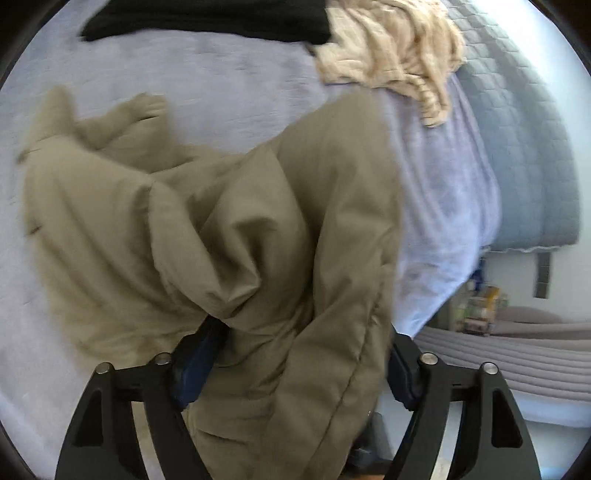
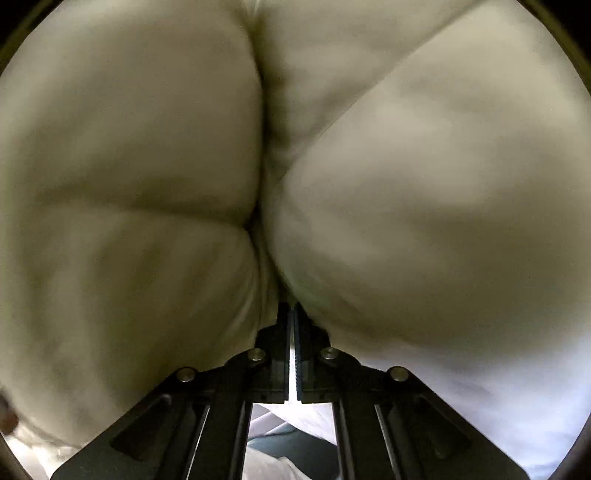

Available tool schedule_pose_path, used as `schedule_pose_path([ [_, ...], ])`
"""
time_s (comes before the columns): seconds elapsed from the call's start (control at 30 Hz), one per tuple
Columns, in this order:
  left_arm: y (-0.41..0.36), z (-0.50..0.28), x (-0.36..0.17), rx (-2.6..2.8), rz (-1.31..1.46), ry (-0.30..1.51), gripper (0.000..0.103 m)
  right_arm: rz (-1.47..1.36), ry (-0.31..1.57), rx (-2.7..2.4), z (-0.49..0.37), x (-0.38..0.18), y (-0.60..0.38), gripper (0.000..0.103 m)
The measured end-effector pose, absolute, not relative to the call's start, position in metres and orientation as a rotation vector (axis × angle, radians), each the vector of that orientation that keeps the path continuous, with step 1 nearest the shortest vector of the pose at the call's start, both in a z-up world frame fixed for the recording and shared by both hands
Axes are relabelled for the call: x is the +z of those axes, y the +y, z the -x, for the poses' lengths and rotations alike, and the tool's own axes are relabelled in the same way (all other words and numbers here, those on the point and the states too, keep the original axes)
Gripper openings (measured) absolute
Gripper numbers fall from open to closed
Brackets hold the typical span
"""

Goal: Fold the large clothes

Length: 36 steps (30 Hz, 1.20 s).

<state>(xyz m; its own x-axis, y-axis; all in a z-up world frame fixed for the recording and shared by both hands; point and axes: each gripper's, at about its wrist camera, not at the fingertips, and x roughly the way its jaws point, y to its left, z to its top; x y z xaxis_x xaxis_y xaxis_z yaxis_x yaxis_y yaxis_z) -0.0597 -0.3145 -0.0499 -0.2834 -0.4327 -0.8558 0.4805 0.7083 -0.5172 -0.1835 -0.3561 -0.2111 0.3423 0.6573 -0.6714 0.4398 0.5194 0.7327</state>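
Bed (image 1: 229, 88) under lilac sheet, grey quilt (image 1: 524, 155) off its right edge. Khaki jacket (image 1: 155, 206) lies crumpled across sheet, one fold draped up between my left gripper (image 1: 295, 354) fingers. I see left jaws wide, pads not pressing cloth. Right gripper (image 2: 294, 314) jaws pinched shut on jacket, fabric filling my right view. Beige garment (image 1: 391, 48) and black garment (image 1: 207, 18) at far edge.

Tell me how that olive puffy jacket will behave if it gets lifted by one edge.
Probably floppy: the olive jacket drapes in deep soft folds over the open left tool. Likely light for its bulk, since its padded panels look puffy. The smooth fabric could slip, though the right tool is pinching a fold.
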Motion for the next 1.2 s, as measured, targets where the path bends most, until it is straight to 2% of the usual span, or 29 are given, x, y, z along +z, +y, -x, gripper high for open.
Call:
schedule_pose_path([
  [0.13, -0.333, 0.055, -0.077, -1.041, 0.064, 1.640, 0.078, -1.062, 1.239, 0.022, 0.222, -0.186, -0.407, 0.003],
  [0.2, -0.342, 0.053, -0.088, -1.077, 0.073, 1.631, 0.078, -1.036, 1.224, -0.026, 0.233, -0.173, -0.421, 0.008],
  [0.23, -0.345, 0.054, -0.093, -1.082, 0.071, 1.630, 0.078, -1.019, 1.207, -0.047, 0.239, -0.163, -0.427, 0.019],
  [0.27, -0.348, 0.053, -0.098, -1.090, 0.069, 1.629, 0.078, -1.008, 1.195, -0.056, 0.238, -0.156, -0.427, 0.045],
  [0.33, -0.348, 0.056, -0.102, -1.088, 0.055, 1.623, 0.078, -0.989, 1.143, -0.038, 0.244, -0.136, -0.430, 0.079],
  [0.37, -0.349, 0.057, -0.105, -1.086, 0.047, 1.619, 0.078, -0.986, 1.113, -0.010, 0.246, -0.122, -0.428, 0.080],
  [0.53, -0.360, 0.061, -0.103, -1.078, -0.035, 1.583, 0.078, -1.019, 1.024, 0.156, 0.232, -0.090, -0.413, 0.080],
  [0.67, -0.356, 0.065, -0.067, -1.086, -0.081, 1.457, 0.078, -1.014, 1.067, 0.144, 0.217, -0.103, -0.403, 0.078],
  [0.7, -0.353, 0.065, -0.056, -1.084, -0.087, 1.413, 0.078, -0.970, 1.101, 0.091, 0.208, -0.107, -0.402, 0.068],
  [0.73, -0.345, 0.064, -0.039, -1.075, -0.098, 1.337, 0.078, -0.931, 1.123, 0.052, 0.204, -0.110, -0.399, 0.023],
  [0.77, -0.337, 0.062, -0.028, -1.054, -0.108, 1.280, 0.078, -0.876, 1.150, -0.007, 0.201, -0.113, -0.398, 0.014],
  [0.9, -0.280, 0.041, -0.007, -0.839, -0.160, 1.078, 0.078, -0.730, 1.176, -0.101, 0.211, -0.118, -0.403, 0.012],
  [1.07, -0.246, -0.002, -0.065, -0.613, -0.219, 1.141, 0.078, -0.724, 1.223, -0.162, 0.230, -0.134, -0.424, 0.012],
  [1.2, -0.273, -0.008, -0.094, -0.601, -0.219, 1.163, 0.078, -0.715, 1.244, -0.190, 0.245, -0.152, -0.442, 0.012],
])
